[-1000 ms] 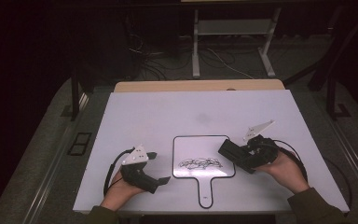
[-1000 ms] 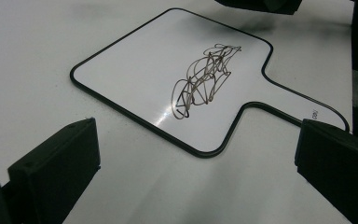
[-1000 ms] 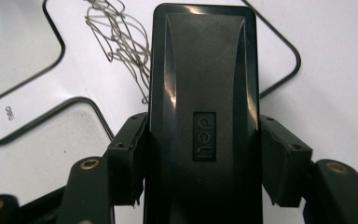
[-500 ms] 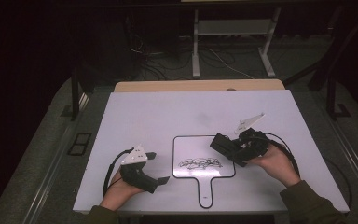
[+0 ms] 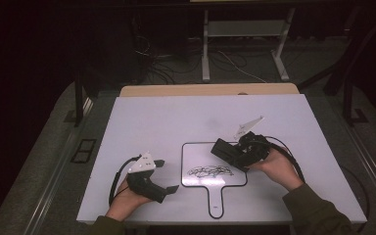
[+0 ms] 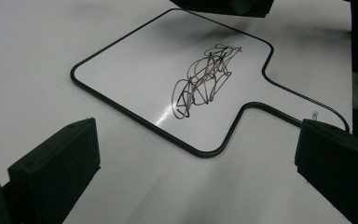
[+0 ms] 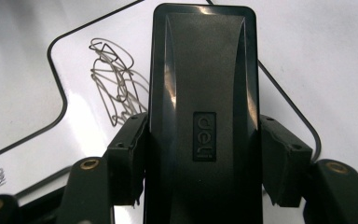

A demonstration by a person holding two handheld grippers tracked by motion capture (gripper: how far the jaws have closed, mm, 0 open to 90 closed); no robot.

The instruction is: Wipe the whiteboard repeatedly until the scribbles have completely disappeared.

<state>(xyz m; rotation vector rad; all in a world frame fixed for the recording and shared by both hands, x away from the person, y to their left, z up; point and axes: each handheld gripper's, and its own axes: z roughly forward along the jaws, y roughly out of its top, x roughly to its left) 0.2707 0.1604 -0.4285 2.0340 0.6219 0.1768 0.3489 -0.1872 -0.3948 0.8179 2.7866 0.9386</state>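
Since a second ago: right claw (image 5: pixel 225 149) has moved left and in from the board's right side; it now sits over the upper right corner of the small whiteboard (image 5: pixel 196 156). Left claw (image 5: pixel 165 175) hasn't shifted, same spot left of the board. Scribble (image 5: pixel 210 171) looks unchanged.

Right claw: clamped on a black eraser (image 7: pixel 203 107), jaws pressing both long sides. Eraser has a "deli" logo on its back and runs straight out ahead of the claw. In the right gripper view the eraser's far end is over the board, scribble showing just to its left. In the high view the eraser (image 5: pixel 223 148) points left toward the board centre, above the scribble. Cannot tell whether it touches the surface. Right hand (image 5: pixel 274 166) wraps the claw body from behind, forearm coming in from the lower right; grey plate on top tilts up and away.

Left claw: jaws spread wide, nothing between them. Left gripper view looks across the bare table (image 6: pixel 37 42) at the whiteboard (image 6: pixel 135 70) and its handle (image 6: pixel 279 121), scribble (image 6: pixel 204 79) mid-board. Left hand (image 5: pixel 127 196) grips from below, near the table's front edge, claw aimed right toward the board's handle.

Whiteboard lies flat on the white table (image 5: pixel 152 117), handle toward the person.
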